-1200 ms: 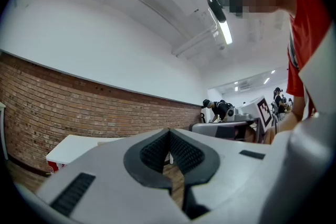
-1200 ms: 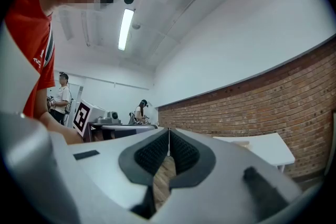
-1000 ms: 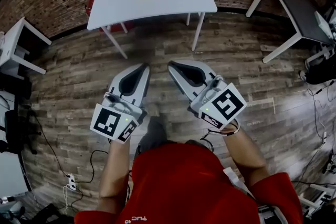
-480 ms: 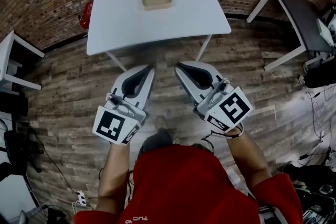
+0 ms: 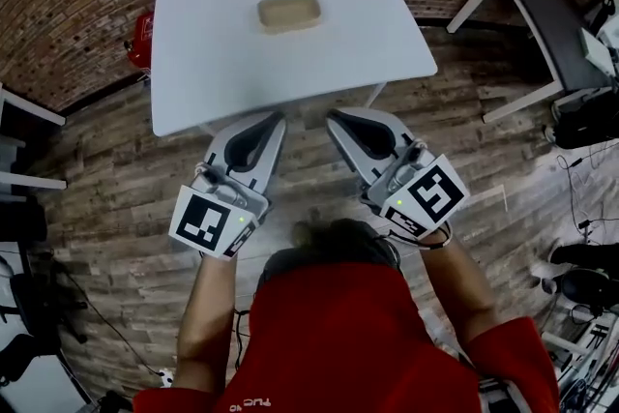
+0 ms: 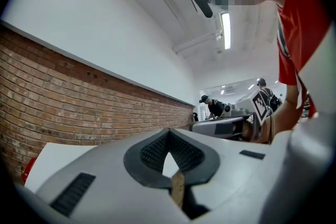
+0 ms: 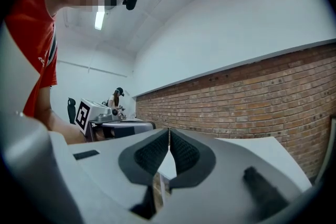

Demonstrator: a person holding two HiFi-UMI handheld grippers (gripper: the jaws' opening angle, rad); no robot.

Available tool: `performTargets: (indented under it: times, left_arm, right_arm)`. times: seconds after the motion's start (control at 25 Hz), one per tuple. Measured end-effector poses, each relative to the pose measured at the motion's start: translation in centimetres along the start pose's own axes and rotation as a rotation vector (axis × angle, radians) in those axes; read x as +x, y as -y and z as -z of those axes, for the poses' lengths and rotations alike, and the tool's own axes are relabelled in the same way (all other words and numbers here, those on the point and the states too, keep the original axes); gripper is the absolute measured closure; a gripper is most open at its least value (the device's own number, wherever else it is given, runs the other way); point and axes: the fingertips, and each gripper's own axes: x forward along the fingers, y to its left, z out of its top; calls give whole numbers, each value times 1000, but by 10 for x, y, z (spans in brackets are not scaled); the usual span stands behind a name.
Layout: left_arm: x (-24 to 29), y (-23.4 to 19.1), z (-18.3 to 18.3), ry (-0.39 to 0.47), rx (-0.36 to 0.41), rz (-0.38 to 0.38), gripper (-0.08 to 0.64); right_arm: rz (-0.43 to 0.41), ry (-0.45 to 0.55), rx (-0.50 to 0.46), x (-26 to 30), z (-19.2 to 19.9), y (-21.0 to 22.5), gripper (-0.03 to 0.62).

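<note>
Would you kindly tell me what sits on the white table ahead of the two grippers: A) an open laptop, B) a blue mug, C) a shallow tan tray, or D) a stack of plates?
C: the head view shows a single shallow tan tray on the white table, beyond the left gripper and right gripper, both shut on nothing.

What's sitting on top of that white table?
A shallow tan tray lies toward the far side of the white table. The left gripper and right gripper cover part of its near edge.
</note>
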Motion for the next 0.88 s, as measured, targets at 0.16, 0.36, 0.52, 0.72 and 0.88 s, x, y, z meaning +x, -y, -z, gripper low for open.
performTargets:
  times: [0.16,0.36,0.52,0.72,0.88]
  left_arm:
    - [14,-24,8,-7,-16,5,546]
    - [38,-53,18,-14,-16,5,546]
    - [65,-82,24,-23,-13,-10,546]
    - [110,-114,33,-38,-17,-21,546]
    - [145,-137,44,-56,-10,-38,546]
  right_arm:
    - [4,-10,-2,21,3,20,561]
    - [-3,-14,-9,49,9,49,561]
    - [-17,-14,-29,73,12,83,561]
    - [-32,-18,-25,99,16,137,561]
    - [-66,-39,-28,120,27,177,561]
